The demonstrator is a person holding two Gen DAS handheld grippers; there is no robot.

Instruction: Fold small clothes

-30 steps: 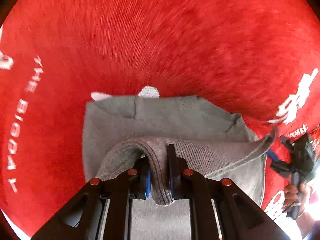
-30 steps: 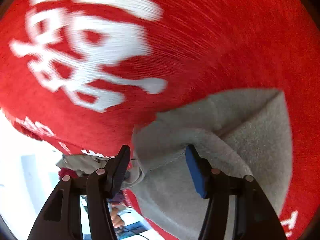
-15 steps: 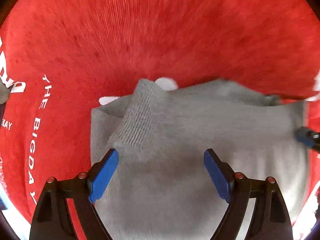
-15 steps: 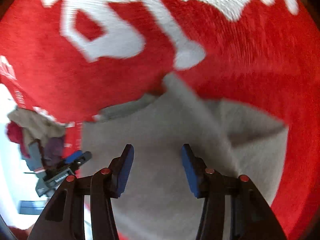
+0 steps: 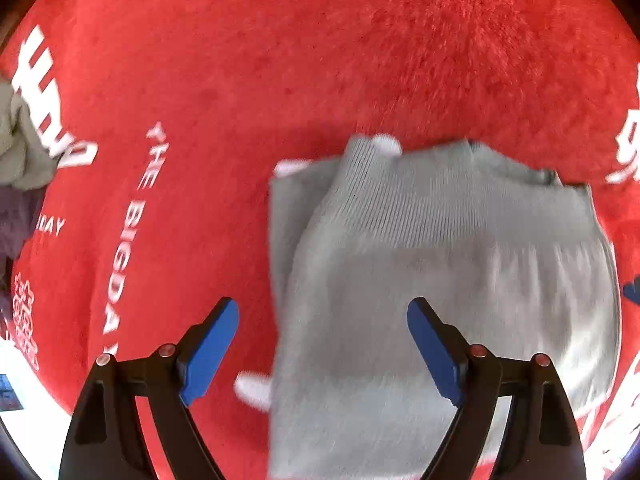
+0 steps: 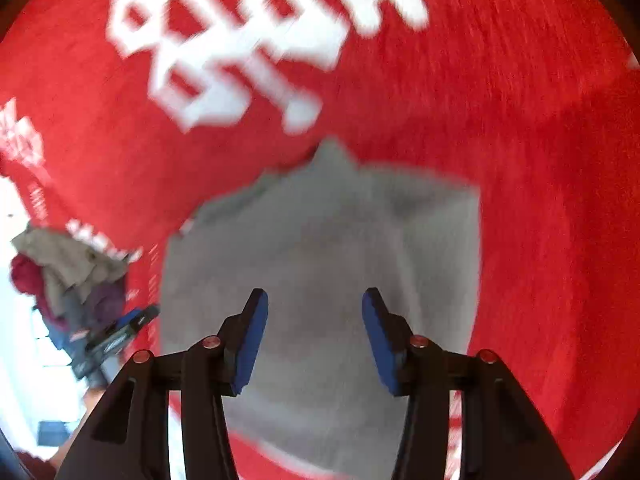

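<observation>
A small grey knit garment (image 5: pixel 432 272) lies folded flat on the red cloth with white lettering (image 5: pixel 280 60). Its ribbed cuff lies on top at the far left corner. My left gripper (image 5: pixel 324 344) is open and empty, held above the garment's near left edge. In the right wrist view the same grey garment (image 6: pixel 320 264) lies below my right gripper (image 6: pixel 316 332), which is open and empty above its middle. The left gripper's tool (image 6: pixel 116 336) shows at the left of that view.
A pile of other clothes, beige, maroon and purple (image 6: pixel 60 276), sits at the left edge of the red cloth; it also shows in the left wrist view (image 5: pixel 20 168). White floor lies beyond the cloth's edge (image 6: pixel 16 216).
My left gripper let go of the ribbed grey fold and opened wide. The fold now lies flat on the garment. Both grippers have drawn back from it; the right stayed open.
</observation>
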